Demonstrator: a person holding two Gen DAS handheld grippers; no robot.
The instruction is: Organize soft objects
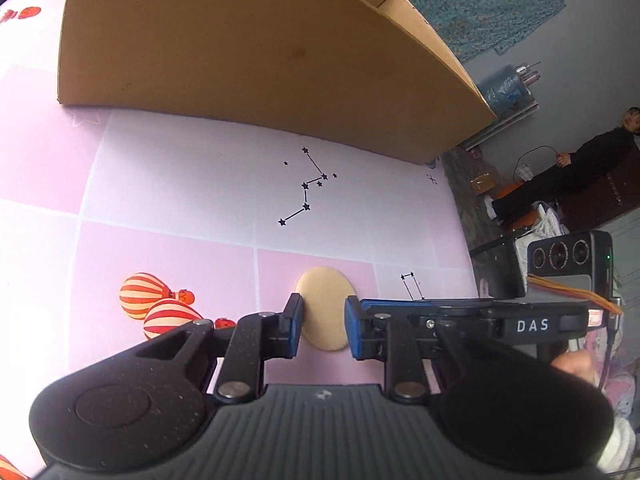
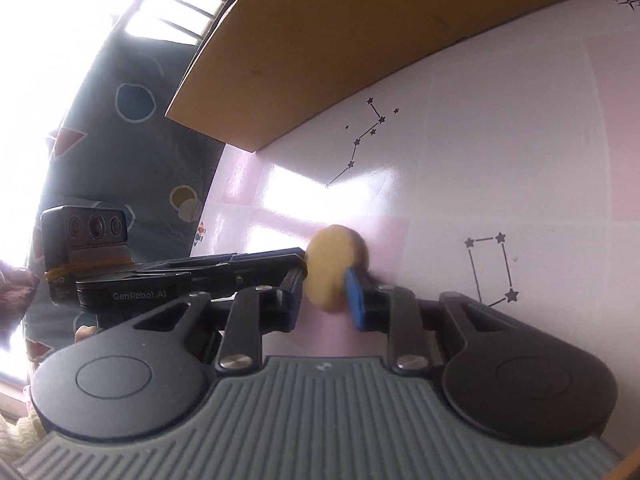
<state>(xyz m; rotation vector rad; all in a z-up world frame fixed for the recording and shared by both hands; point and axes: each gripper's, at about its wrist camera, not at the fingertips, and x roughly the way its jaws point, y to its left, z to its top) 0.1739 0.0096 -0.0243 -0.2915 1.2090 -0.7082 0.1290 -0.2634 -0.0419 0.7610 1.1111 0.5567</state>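
Note:
A tan round soft pad [image 1: 325, 300] lies on the pink checked tabletop [image 1: 180, 200]. In the left wrist view my left gripper [image 1: 324, 320] has both blue pads against its sides, shut on it. The right gripper's black housing [image 1: 532, 325] reaches in from the right to the same pad. In the right wrist view the tan pad [image 2: 332, 256] bulges between the blue pads of my right gripper [image 2: 325, 292], which is shut on it. There the left gripper's housing [image 2: 136, 294] comes in from the left.
A big cardboard box [image 1: 260, 40] stands close behind the pad, its wall [image 2: 360, 20] also filling the top of the right wrist view. The table's edge [image 1: 460, 220] runs to the right. Beyond it a person in dark clothes [image 1: 580, 164] sits among clutter.

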